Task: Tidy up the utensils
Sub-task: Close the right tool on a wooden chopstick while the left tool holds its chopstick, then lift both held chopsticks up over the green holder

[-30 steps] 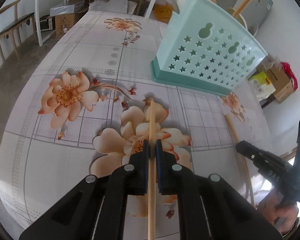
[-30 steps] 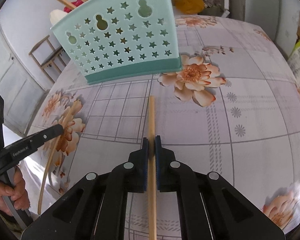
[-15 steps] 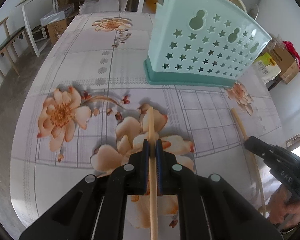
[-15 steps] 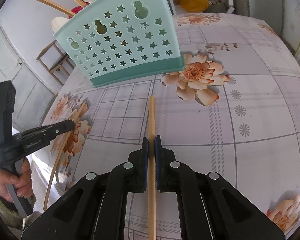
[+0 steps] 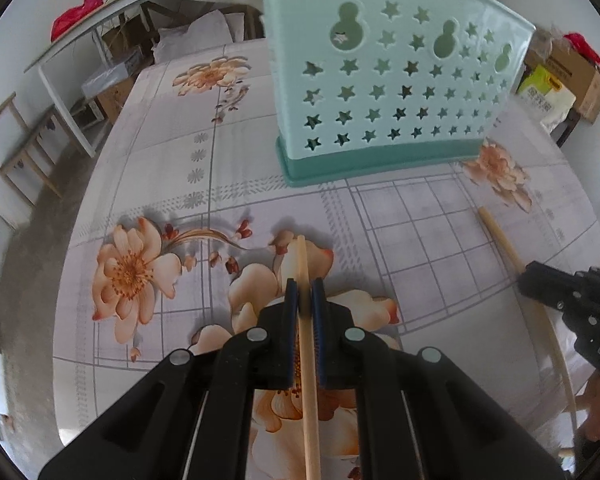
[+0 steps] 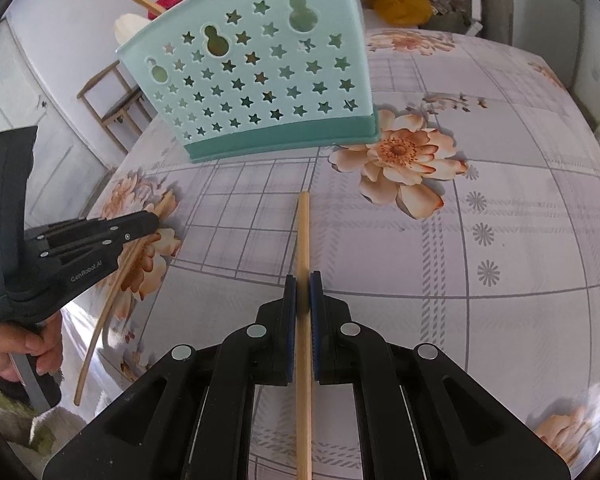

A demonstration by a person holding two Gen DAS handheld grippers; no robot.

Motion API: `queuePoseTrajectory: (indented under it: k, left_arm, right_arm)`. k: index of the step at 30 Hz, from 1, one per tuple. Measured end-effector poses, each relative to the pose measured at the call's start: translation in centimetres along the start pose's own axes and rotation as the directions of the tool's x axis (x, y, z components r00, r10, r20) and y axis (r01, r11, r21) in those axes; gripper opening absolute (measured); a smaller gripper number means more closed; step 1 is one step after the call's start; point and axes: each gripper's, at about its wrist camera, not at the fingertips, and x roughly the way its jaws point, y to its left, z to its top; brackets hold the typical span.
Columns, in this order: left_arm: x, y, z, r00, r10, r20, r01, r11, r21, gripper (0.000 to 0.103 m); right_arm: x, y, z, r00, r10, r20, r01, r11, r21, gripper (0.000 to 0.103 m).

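Note:
A mint-green utensil holder (image 5: 392,92) with star-shaped holes stands on the floral tablecloth; it also shows in the right wrist view (image 6: 260,80), with chopsticks and a spoon sticking out of its top. My left gripper (image 5: 305,292) is shut on a wooden chopstick (image 5: 306,344) that points toward the holder. My right gripper (image 6: 303,286) is shut on another wooden chopstick (image 6: 303,248), also aimed at the holder. Each gripper appears in the other's view: the right one (image 5: 572,300) and the left one (image 6: 80,240), both holding their sticks above the table.
The table (image 6: 500,200) has a flowered, checked cloth. Beyond it are a wooden chair (image 5: 16,148), a white side table (image 5: 112,32) with boxes under it, cardboard boxes and bags (image 5: 560,72) to the right, and a yellow bundle (image 6: 400,4).
Both grippers have moved closer to the holder with their chopsticks still held; the holder now looms larger in both views.

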Motion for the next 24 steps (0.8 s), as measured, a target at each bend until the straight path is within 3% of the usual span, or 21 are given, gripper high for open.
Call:
queuePoseTrajectory:
  k: [4,16,21,24]
  left_arm:
    - [-0.1,0.2,-0.1,1.0,-0.013,-0.014,0.013,1.0,0.002,0.007]
    - [-0.5,0.3,-1.2,0.997,-0.035,0.064,0.035,0.999,0.001,0.007]
    - [-0.5,0.5,-1.2,0.995,-0.045,0.084,0.046,0.999,-0.014,0.006]
    - [-0.5,1.1,-0.9,0.994,-0.077,0.084,0.081,0.996,-0.046,0.006]
  right_arm:
    - [0.5,0.9,0.5,0.999,-0.033,-0.025,0.033,0.999,-0.027,0.005]
    - [2.3,3.5,1.8,0.989,-0.145,-0.034,0.14,0.985,-0.102,0.005]
    - [3.0,3.6,2.5,0.989,-0.147,-0.028,0.144,0.985,-0.09,0.005]
    - [2.9,3.0,2.9,0.994,-0.106,-0.027,0.105,0.994,-0.042,0.004]
